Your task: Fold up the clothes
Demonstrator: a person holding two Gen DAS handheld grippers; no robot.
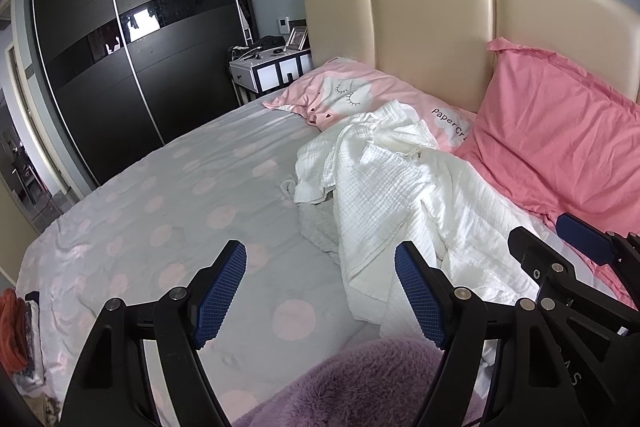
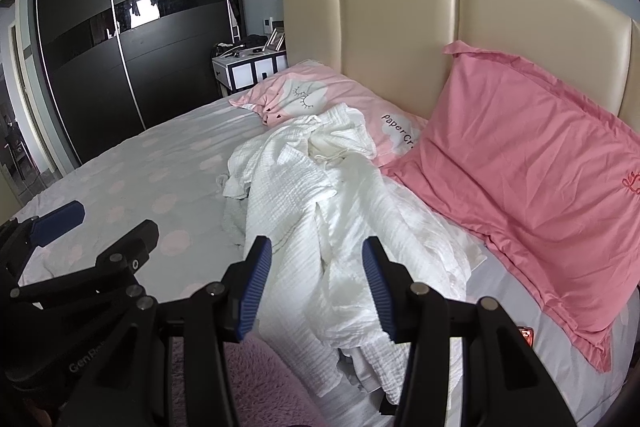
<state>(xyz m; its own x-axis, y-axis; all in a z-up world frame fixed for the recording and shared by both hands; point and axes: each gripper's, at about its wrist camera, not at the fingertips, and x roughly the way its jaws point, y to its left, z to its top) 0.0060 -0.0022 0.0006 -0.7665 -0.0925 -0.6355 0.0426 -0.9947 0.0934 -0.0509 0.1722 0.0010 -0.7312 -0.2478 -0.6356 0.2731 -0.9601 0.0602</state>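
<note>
A crumpled white textured garment (image 1: 404, 195) (image 2: 320, 211) lies in a heap on the bed, running from the pillows toward the near edge. A grey piece of cloth (image 1: 316, 223) peeks out under its left side. My left gripper (image 1: 320, 291) hovers open above the sheet, its right finger beside the garment's left edge. My right gripper (image 2: 316, 287) is open too, its blue pads either side of the white cloth below, holding nothing. Each gripper shows at the edge of the other's view.
The bed has a grey sheet with pink dots (image 1: 168, 211) and a beige headboard (image 1: 432, 27). A pink pillow (image 2: 528, 163) and a printed pink pillow (image 1: 360, 91) lie at the head. A purple fluffy blanket (image 1: 360, 383) lies at the near edge. Black wardrobe (image 1: 132, 39) and nightstand (image 1: 272, 67) stand left.
</note>
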